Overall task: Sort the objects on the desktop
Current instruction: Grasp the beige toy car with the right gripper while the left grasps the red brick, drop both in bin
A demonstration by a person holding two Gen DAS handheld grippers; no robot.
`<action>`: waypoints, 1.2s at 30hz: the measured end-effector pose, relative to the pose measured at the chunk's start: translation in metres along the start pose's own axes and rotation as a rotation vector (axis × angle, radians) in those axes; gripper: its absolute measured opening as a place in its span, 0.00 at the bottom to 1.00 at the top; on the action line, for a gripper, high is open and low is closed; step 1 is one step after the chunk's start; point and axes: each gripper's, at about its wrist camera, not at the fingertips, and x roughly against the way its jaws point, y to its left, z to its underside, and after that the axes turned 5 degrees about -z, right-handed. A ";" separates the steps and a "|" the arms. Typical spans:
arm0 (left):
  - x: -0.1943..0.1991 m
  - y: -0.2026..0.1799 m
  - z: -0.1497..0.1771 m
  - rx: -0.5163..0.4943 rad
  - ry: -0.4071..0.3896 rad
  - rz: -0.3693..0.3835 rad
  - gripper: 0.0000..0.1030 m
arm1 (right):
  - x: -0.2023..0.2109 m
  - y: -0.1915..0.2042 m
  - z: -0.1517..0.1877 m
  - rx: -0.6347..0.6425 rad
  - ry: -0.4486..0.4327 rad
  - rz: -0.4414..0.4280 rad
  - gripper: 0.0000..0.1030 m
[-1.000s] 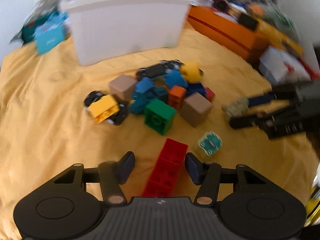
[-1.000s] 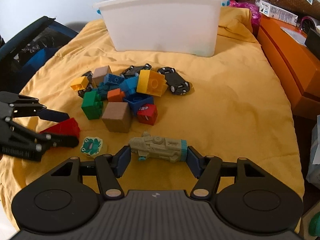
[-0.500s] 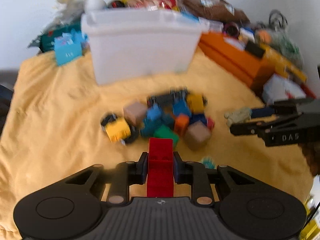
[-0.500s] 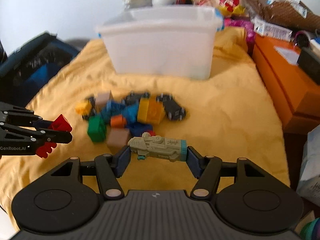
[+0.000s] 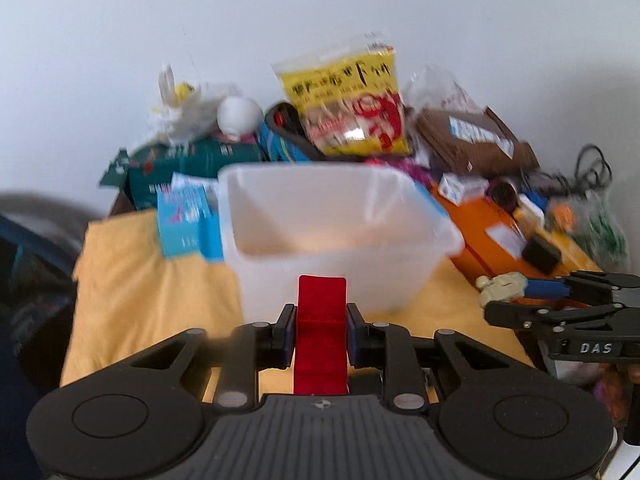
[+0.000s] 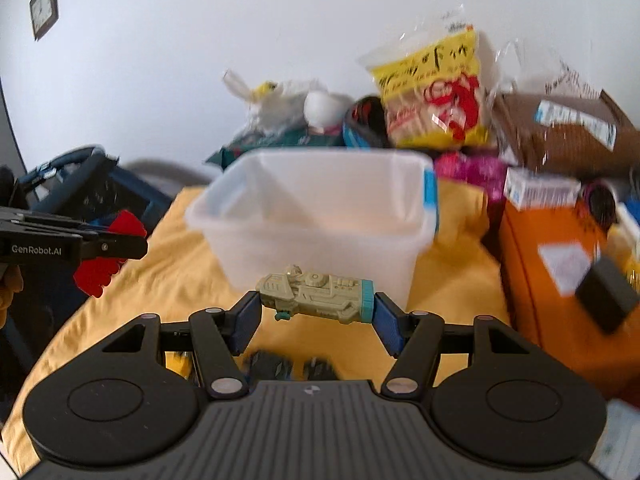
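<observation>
left gripper [image 5: 320, 334] jaws pinch a red brick [image 5: 321, 336], right gripper [image 6: 316, 312] jaws pinch a grey-green toy [image 6: 316, 294] before the white bin [image 6: 320, 216].

Plain white wall [image 6: 200, 60]; small framed picture [image 6: 43, 8], perhaps clock, upper left.

Red brick [image 5: 320, 332] and grey-green toy car [image 6: 316, 294], each held before the empty translucent bin [image 5: 332, 236].

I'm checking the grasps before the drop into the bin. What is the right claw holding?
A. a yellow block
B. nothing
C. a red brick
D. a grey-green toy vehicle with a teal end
D: the right claw is shut end to end on the grey-green toy vehicle, held in front of the white bin.
</observation>
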 end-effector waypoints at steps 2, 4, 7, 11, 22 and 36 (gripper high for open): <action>-0.007 0.002 -0.020 0.004 0.003 -0.006 0.27 | -0.003 -0.006 -0.018 -0.005 -0.009 0.009 0.62; -0.016 0.005 -0.039 0.018 0.010 -0.007 0.27 | -0.010 -0.013 -0.038 -0.017 -0.007 0.014 0.62; -0.030 0.009 -0.058 0.040 0.035 -0.010 0.27 | -0.018 -0.023 -0.059 -0.064 0.001 0.012 0.62; -0.047 0.011 -0.073 0.050 0.070 -0.015 0.27 | -0.037 -0.030 -0.083 -0.051 0.030 0.023 0.62; -0.085 0.009 -0.109 0.040 0.136 -0.029 0.27 | -0.083 -0.046 -0.100 -0.076 0.158 0.015 0.62; -0.085 0.012 -0.088 -0.006 0.088 -0.102 0.63 | -0.082 -0.039 -0.087 -0.043 0.132 0.007 0.72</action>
